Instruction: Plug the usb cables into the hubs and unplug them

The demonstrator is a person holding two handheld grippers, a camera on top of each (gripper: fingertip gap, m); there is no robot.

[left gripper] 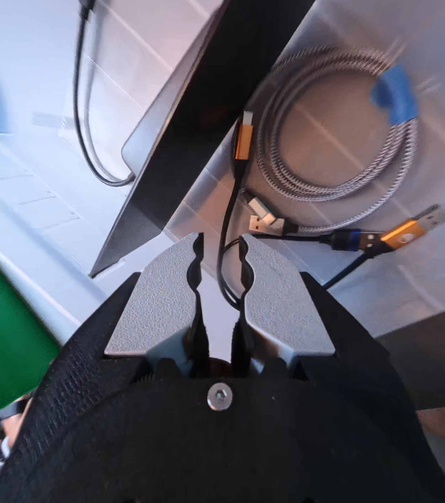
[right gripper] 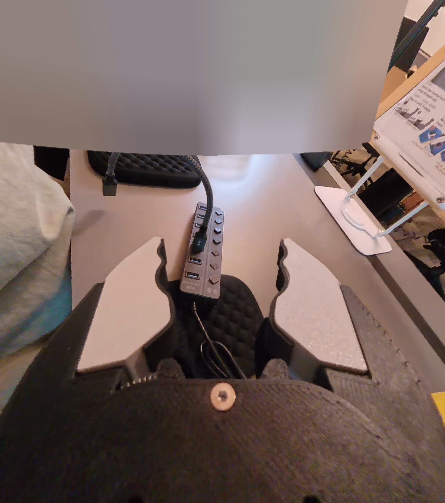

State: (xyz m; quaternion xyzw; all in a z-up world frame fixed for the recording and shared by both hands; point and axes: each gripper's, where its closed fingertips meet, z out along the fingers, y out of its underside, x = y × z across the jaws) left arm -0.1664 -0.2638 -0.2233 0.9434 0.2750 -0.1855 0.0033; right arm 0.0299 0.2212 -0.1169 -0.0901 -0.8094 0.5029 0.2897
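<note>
In the left wrist view my left gripper (left gripper: 221, 236) is slightly open, and a thin black cable (left gripper: 222, 258) runs loose through the gap between the jaws. This cable leads up to an orange plug (left gripper: 243, 141). A coil of grey braided cable (left gripper: 338, 174) with blue tape (left gripper: 395, 95), silver plugs (left gripper: 262, 217) and a second orange USB plug (left gripper: 406, 234) lie just ahead. In the right wrist view my right gripper (right gripper: 221, 242) is wide open and empty above a grey USB hub (right gripper: 205, 266). A dark braided cable's plug (right gripper: 199, 241) sits in one of the hub's ports.
A dark flat panel (left gripper: 188, 136) slants across the left wrist view, with a green object (left gripper: 3, 326) at the left. The hub's near end rests on a black quilted case (right gripper: 235, 313); another case (right gripper: 145, 168) lies behind. A document stand (right gripper: 352, 217) stands at the right table edge, and light cloth (right gripper: 12, 217) is at the left. Spacing between my two grippers at the tips: around 55 cm. The orange plug (left gripper: 243, 141) is closer to my left gripper, around 6 cm from its tips; the right tips are 50 cm off.
</note>
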